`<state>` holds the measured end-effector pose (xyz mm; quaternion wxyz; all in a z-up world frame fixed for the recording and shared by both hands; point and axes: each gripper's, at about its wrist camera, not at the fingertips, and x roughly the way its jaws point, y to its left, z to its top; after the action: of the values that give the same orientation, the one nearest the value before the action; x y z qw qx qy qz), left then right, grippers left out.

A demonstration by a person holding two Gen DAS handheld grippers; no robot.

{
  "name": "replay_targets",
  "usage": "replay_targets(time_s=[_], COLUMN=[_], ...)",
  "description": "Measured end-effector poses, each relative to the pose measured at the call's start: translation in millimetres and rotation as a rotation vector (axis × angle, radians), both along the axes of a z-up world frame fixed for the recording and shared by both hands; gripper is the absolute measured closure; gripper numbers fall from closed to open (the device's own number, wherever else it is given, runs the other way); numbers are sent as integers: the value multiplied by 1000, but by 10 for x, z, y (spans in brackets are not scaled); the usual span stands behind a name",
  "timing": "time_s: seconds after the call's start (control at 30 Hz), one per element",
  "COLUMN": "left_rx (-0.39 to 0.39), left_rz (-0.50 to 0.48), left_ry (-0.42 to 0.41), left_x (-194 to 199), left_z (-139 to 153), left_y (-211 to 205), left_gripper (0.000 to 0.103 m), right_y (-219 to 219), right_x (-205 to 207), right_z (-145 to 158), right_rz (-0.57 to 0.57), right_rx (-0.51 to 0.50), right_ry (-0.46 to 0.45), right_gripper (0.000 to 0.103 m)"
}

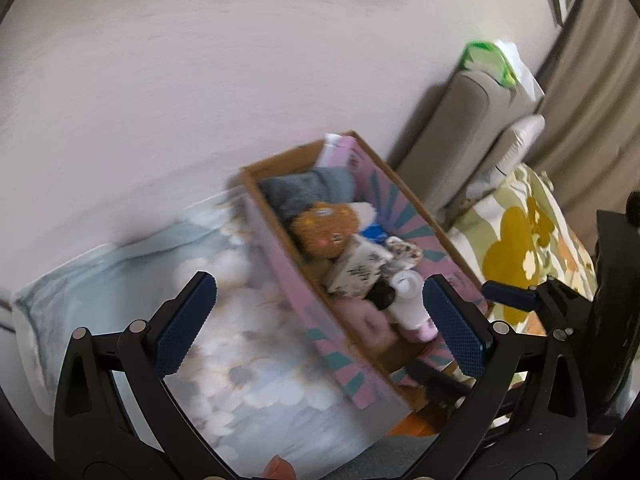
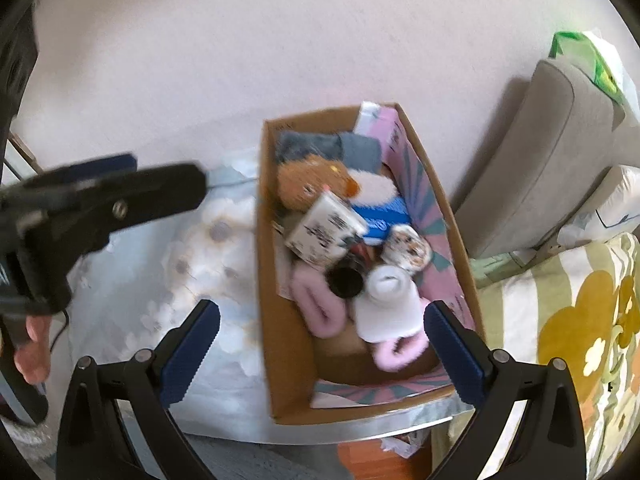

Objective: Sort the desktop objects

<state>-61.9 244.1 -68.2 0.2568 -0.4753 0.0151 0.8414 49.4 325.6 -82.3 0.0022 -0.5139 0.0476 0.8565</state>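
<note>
A cardboard box [image 2: 280, 340] with a pink patterned lining stands on a table with a pale blue flowered cloth [image 2: 200, 240]. Inside lie an orange plush [image 2: 308, 184], a printed white carton [image 2: 324, 232], a white bottle [image 2: 384, 304], pink fluffy rings [image 2: 320, 312], a black round item [image 2: 346, 280] and grey cloth [image 2: 312, 144]. The box also shows in the left wrist view [image 1: 304, 292]. My right gripper [image 2: 322, 344] is open and empty above the box's near end. My left gripper [image 1: 320, 312] is open and empty over the box's left wall; it also shows in the right wrist view [image 2: 132, 188].
A beige sofa [image 2: 552, 152] stands right of the table, with a green and white bag [image 2: 592, 60] on its back. A flower-patterned cushion [image 2: 580, 340] lies at the right. A plain pale wall [image 2: 240, 60] is behind. An orange object [image 2: 368, 460] sits under the table edge.
</note>
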Motion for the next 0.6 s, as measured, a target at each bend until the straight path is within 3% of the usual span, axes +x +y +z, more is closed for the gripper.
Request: replay_targets(time_s=[0.13, 0.4, 0.6], left_rx=[-14, 56, 36], left_rz=[73, 266, 367], left_ry=[11, 9, 57], left_x=[50, 202, 369], left_z=[95, 218, 278], left_y=[-350, -1114, -1477], left_gripper=[0, 0, 0], right_y=[-190, -709, -1074], right_x=[-41, -108, -135], right_z=[123, 223, 239], right_rz=[8, 79, 138], right_rx=[2, 48, 46], right_ry=[27, 60, 74], right_gripper=[1, 1, 1])
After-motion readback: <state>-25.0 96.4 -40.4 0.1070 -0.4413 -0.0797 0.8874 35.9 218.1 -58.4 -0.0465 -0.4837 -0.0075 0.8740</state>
